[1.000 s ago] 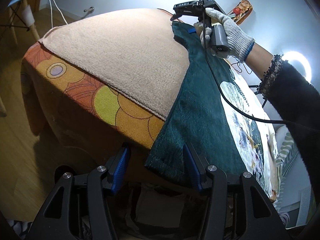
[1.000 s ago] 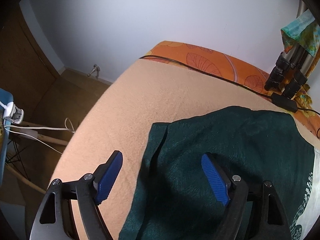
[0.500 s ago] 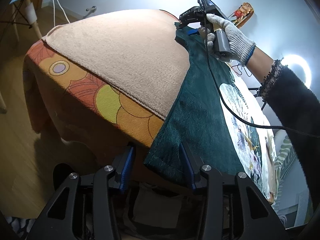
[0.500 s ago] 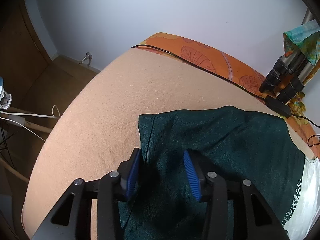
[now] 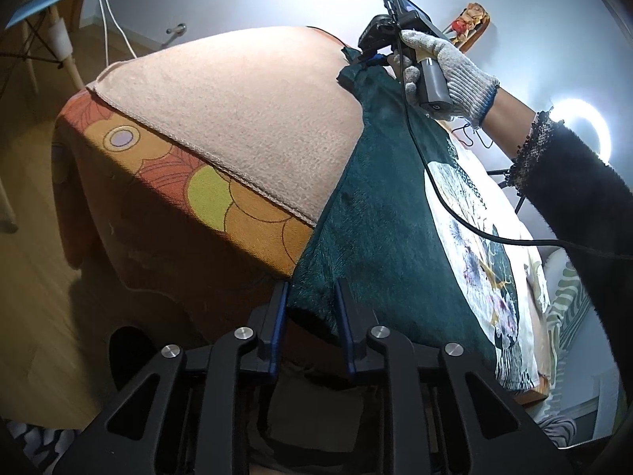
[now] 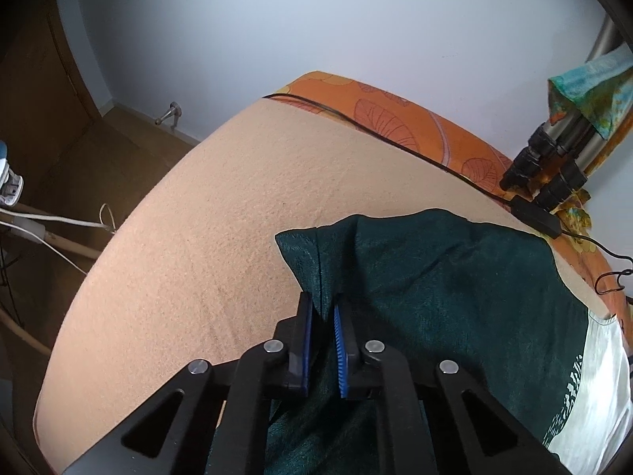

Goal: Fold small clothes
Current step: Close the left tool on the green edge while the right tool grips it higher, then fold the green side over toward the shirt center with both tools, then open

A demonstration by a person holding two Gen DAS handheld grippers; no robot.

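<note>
A dark green garment (image 5: pixel 391 213) with a white printed panel lies along the right side of a beige blanket (image 5: pixel 253 111) on a table. My left gripper (image 5: pixel 310 297) has closed around the garment's near corner, which hangs over the table's front edge. My right gripper (image 6: pixel 321 316) is shut on the garment's (image 6: pixel 455 289) far corner, which is bunched and lifted between the blue pads. In the left wrist view the right gripper (image 5: pixel 372 59) shows at the far end, held by a gloved hand.
An orange flowered cloth (image 5: pixel 221 206) covers the table under the blanket. A black cable (image 6: pixel 395 142) runs along the far edge by tripod legs (image 6: pixel 554 174). A ring light (image 5: pixel 581 126) glows at the right. A chair (image 5: pixel 43 39) and white cords stand on the wooden floor at the left.
Both grippers have closed from wide open onto the garment's corners. The far corner is now pinched up off the blanket.
</note>
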